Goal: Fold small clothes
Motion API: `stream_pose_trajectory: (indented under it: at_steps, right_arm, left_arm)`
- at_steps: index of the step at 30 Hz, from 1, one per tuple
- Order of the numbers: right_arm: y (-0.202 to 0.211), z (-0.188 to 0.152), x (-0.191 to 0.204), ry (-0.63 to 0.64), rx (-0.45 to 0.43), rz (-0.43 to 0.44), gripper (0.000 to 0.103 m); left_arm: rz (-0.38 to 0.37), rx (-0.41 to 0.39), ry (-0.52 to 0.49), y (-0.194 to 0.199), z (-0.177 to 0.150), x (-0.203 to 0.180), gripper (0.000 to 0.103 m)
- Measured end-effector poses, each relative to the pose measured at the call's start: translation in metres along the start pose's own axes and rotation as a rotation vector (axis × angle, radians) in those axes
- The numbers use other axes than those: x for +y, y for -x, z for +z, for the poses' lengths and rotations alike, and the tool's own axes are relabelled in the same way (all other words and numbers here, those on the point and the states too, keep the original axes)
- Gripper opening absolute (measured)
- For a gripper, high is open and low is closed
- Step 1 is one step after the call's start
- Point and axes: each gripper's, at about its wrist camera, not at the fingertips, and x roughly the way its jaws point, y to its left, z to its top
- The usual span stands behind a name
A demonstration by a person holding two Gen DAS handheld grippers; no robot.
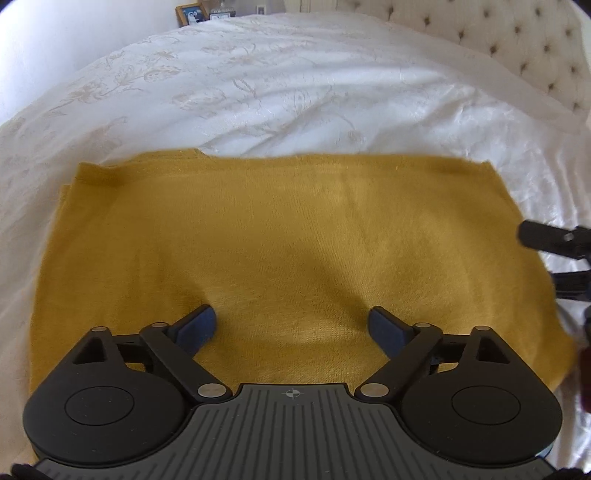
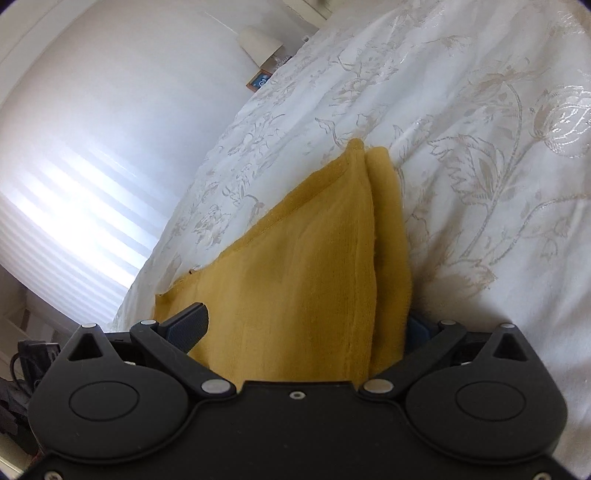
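My left tool [image 1: 291,326] points down at the mustard-yellow knit garment [image 1: 280,251] with its jaws spread wide, both blue pads [image 1: 201,325] resting on or just above the knit and nothing caught between them. The garment itself lies folded flat on the bed, on the white floral bedspread [image 1: 280,96], spreading away from that tool as a broad rectangle with doubled layers showing at its far left corner. At the garment's right edge, dark parts of my right tool [image 1: 554,254] reach in beside the fabric. From the right wrist, that right tool [image 2: 306,328] has the garment's edge running between its fingers: a thick stack of yellow layers [image 2: 317,266] fills the gap, the left pad [image 2: 190,323] stands clear of the cloth on one side, while the right pad [image 2: 417,330] is mostly hidden behind the fold, so I cannot tell whether the jaws are pressing on the cloth or merely straddling it. Beyond the garment the bedspread runs on, creased, with its pale embroidered flowers. Past the bedspread, farther from the garment, a tufted cream headboard [image 1: 517,48] stands at the right, and a small framed picture [image 1: 192,13] sits at the far side of the bed beside a lamp with a pale shade [image 2: 260,46].
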Motion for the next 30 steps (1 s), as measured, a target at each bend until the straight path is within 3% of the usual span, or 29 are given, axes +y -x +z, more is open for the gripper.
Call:
stream_pose_trajectory:
  at_steps: [3, 8, 11, 15, 17, 19, 21, 30]
  right_arm:
    - [-0.004, 0.003, 0.002, 0.001, 0.013, -0.014, 0.103]
    - [-0.003, 0.003, 0.003, 0.006, 0.025, -0.034, 0.103]
    - [-0.006, 0.004, 0.007, 0.006, 0.032, -0.059, 0.103]
    - [-0.01, 0.005, 0.017, 0.032, 0.056, -0.119, 0.102]
    - [-0.013, 0.005, 0.023, 0.049, 0.065, -0.16, 0.093]
    - [-0.015, 0.005, 0.029, 0.074, 0.066, -0.21, 0.066]
    - [-0.016, 0.004, 0.032, 0.091, 0.061, -0.266, 0.053]
    - [-0.018, -0.001, 0.068, 0.108, 0.001, -0.384, 0.032]
  left_arm:
    - [0.006, -0.049, 0.021, 0.026, -0.005, 0.014, 0.087]
    - [0.114, -0.129, 0.01, 0.06, -0.018, 0.048, 0.087]
    - [0.18, -0.134, 0.014, 0.063, -0.023, 0.073, 0.088]
    - [0.194, -0.141, 0.087, 0.056, -0.026, 0.109, 0.088]
    - [0.181, -0.145, 0.141, 0.053, -0.029, 0.123, 0.088]
    - [0.146, -0.125, 0.182, 0.05, -0.034, 0.135, 0.087]
    - [0.116, -0.113, 0.201, 0.049, -0.036, 0.142, 0.087]
    - [0.11, -0.17, 0.244, 0.063, -0.043, 0.169, 0.087]
